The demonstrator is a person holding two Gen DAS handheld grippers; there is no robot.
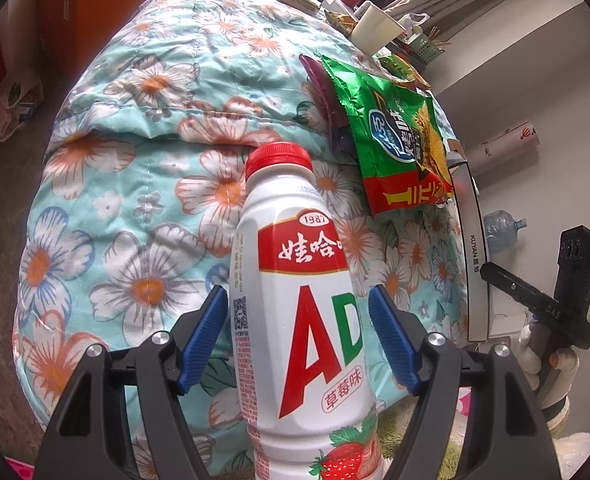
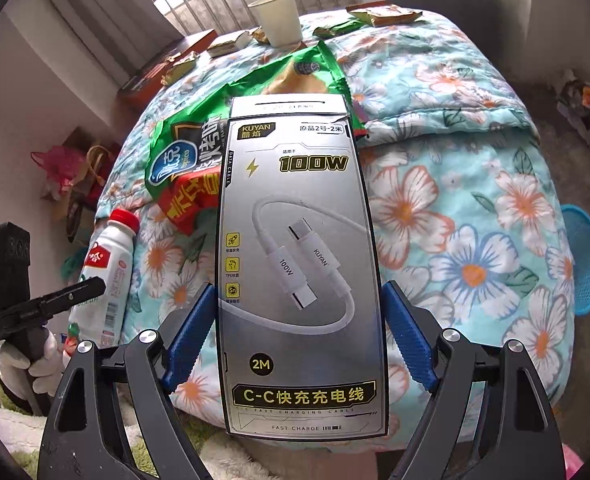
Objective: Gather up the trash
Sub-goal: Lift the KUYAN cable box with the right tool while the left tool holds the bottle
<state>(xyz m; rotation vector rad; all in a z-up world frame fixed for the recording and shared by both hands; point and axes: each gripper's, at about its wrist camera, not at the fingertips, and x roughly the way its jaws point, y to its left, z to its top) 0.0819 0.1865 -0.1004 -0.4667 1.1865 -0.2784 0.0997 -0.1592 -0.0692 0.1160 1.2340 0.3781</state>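
My left gripper (image 1: pixel 297 300) is shut on a white drink bottle (image 1: pixel 299 312) with a red cap, held upright over the floral quilt (image 1: pixel 135 200); the bottle also shows in the right wrist view (image 2: pixel 105 272). My right gripper (image 2: pixel 299 300) is shut on a silver cable box (image 2: pixel 299 264), held upright; its edge shows in the left wrist view (image 1: pixel 473 256). A green and red snack bag (image 1: pixel 395 140) lies on the quilt beyond both; it also shows in the right wrist view (image 2: pixel 199 148).
A white paper cup (image 2: pixel 279 20) and several small wrappers (image 2: pixel 383 14) sit at the quilt's far edge. A blue basket (image 2: pixel 585 260) stands on the floor at the right. An orange box (image 1: pixel 83 12) stands beyond the bed.
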